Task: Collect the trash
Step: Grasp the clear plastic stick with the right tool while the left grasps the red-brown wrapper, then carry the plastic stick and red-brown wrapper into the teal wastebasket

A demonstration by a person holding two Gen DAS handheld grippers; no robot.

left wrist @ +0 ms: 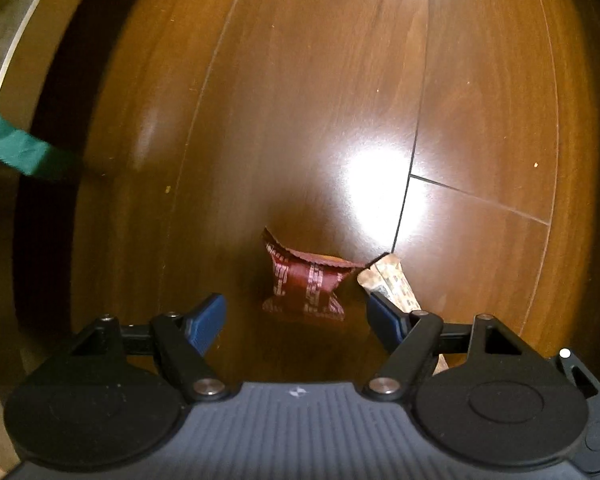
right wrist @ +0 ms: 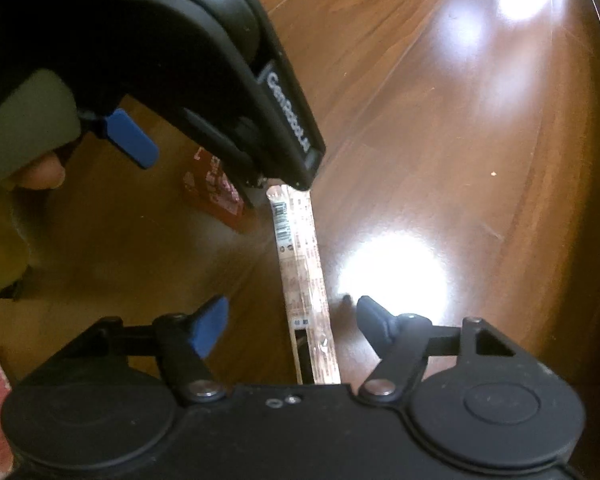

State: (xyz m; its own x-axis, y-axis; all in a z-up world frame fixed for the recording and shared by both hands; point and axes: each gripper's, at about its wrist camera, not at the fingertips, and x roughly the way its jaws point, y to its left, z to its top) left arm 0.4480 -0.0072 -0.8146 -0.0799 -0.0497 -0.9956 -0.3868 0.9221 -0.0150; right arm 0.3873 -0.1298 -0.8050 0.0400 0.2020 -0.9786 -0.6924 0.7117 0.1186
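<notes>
The left gripper (left wrist: 296,316) is spread above a red wrapper (left wrist: 306,290) on the floor (left wrist: 300,120). The right gripper (right wrist: 292,320) is spread around a stick packet (right wrist: 300,264), apparently without touching it.

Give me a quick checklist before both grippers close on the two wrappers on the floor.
1. Red wrapper sits between the left gripper pads: ok.
2. Long tan wrapper runs between the right gripper pads: ok.
3. Both sets of jaws stand apart, pads on nothing: ok.
4. Left gripper clear of the tan wrapper: not ok, one blue pad overlaps its end.
5. Wrappers apart from each other: cannot tell, their ends meet or nearly meet.
6. Wooden floor free of obstacles around them: ok.
</notes>
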